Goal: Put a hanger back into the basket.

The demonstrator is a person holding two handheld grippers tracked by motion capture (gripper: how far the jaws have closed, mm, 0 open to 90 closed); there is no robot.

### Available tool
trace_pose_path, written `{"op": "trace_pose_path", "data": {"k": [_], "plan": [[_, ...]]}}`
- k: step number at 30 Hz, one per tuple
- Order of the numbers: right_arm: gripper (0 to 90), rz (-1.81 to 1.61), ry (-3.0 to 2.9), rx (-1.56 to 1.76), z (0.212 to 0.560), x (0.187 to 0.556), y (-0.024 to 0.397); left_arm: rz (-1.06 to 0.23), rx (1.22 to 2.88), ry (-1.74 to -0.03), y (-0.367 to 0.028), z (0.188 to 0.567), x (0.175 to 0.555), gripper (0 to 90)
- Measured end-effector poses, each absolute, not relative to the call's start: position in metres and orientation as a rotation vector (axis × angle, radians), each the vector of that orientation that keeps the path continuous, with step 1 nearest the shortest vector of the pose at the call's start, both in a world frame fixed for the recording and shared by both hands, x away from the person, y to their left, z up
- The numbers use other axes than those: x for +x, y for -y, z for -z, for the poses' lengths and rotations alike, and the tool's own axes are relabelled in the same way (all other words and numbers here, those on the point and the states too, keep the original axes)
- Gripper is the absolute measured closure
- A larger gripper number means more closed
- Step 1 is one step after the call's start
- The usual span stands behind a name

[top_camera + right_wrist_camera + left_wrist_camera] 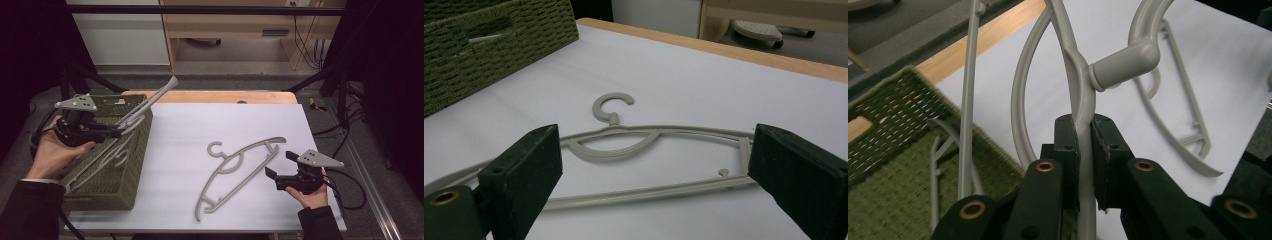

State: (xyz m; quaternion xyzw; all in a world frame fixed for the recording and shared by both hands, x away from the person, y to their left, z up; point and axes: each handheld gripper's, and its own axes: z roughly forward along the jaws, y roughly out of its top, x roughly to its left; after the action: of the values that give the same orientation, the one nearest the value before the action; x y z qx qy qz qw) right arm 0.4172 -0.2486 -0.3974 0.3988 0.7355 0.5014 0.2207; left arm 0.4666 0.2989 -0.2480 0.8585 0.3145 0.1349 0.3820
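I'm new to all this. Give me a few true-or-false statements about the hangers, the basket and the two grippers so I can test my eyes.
1. The left gripper is clamped on a grey hanger. True.
2. That hanger lies flat on the white tabletop. False: it is lifted over the green woven basket.
3. The right gripper holds the second hanger. False: its fingers stand wide open and the hanger lies on the white tabletop beyond them.
4. Another hanger lies in the basket. True.
5. The basket sits at the table's right. False: it is on the left.
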Motion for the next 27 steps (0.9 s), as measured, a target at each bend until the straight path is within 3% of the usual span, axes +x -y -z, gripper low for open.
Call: {"op": "trace_pose_path", "data": {"k": [7, 27], "plan": [[7.7, -1.387, -2.037, 1.107, 0.398, 0.418, 0.248, -0.381, 2.153, -0.875, -0.339, 0.267, 0.476, 82.4], [8.0, -1.379, -2.036, 1.113, 0.399, 0.418, 0.248, -0.405, 2.194, -0.969, -0.379, 0.317, 0.477, 82.4]]}}
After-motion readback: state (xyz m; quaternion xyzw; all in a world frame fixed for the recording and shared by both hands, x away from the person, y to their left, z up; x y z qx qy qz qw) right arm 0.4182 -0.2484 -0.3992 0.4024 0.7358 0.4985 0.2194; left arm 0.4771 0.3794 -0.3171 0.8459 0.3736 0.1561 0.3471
